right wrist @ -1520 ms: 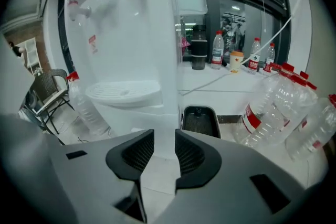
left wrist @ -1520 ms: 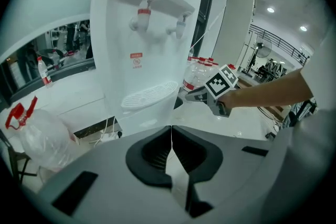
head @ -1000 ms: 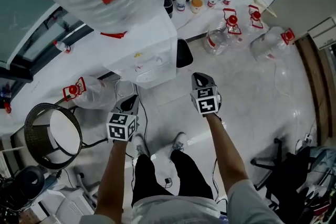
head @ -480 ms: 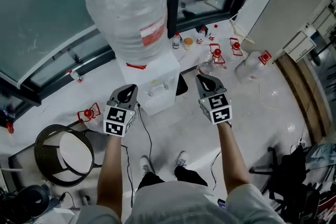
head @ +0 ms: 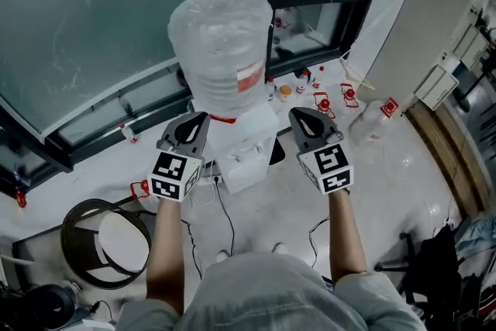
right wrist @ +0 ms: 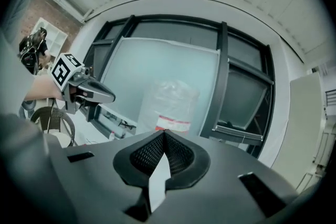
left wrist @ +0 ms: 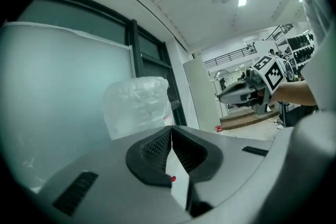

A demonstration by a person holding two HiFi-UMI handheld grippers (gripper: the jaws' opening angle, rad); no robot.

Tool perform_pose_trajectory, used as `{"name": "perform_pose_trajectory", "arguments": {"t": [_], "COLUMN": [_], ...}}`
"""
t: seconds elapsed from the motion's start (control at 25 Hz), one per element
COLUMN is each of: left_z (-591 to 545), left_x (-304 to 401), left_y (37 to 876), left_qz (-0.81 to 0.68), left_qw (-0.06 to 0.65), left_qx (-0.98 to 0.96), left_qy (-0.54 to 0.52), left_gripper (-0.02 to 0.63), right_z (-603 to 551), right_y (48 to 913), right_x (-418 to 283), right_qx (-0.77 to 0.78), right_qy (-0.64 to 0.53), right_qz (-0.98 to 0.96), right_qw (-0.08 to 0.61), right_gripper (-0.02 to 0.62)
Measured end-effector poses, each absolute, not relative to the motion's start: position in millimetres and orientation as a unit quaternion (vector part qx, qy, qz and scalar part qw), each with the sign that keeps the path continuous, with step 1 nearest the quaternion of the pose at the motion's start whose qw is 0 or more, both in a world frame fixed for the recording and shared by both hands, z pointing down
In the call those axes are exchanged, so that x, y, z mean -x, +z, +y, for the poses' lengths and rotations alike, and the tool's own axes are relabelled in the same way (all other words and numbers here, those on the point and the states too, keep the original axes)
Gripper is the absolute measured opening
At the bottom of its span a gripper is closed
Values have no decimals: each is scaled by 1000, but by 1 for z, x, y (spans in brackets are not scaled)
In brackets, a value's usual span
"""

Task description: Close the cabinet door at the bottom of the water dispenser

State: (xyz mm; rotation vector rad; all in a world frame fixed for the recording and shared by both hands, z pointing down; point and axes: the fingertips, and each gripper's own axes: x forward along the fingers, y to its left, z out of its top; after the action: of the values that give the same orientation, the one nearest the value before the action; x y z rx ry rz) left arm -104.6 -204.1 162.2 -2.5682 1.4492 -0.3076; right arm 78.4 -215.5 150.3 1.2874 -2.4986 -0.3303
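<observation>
Sitting atop water dispenser [head: 246, 160]: plastic-wrapped water bottle [head: 221, 46], contents unclear. Left claw [head: 201, 120], right claw [head: 297, 115] both pinched together, empty.

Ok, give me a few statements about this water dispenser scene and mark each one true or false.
1. The left gripper and the right gripper are both shut and empty. True.
2. The big bottle on top of the dispenser is wrapped in clear plastic. True.
3. The left gripper is clamped on the dispenser. False: it is held in the air beside the bottle and touches nothing.
4. The round mesh basket stands on the person's right. False: it stands on the floor on the person's left.
</observation>
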Motion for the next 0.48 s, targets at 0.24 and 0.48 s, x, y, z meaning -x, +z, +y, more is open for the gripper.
{"name": "perform_pose_trajectory", "arguments": {"t": [0.24,0.48], "left_z": [-185,-172], "left_x": [110,115], "left_y": [120,97], "left_qz": [479,483], "left_qw": [134,167], "left_qx": [864,856], "left_qy": [-80,-74], "left_gripper": [20,21], "right_z": [-203,-194], "right_y": [116,85], "right_x": [-66,-58], "right_qx": [-451,-454], "right_qy": [-156,-179], "right_qz": [-868,-866], "right_qw": [138,111], "right_gripper": [29,29]}}
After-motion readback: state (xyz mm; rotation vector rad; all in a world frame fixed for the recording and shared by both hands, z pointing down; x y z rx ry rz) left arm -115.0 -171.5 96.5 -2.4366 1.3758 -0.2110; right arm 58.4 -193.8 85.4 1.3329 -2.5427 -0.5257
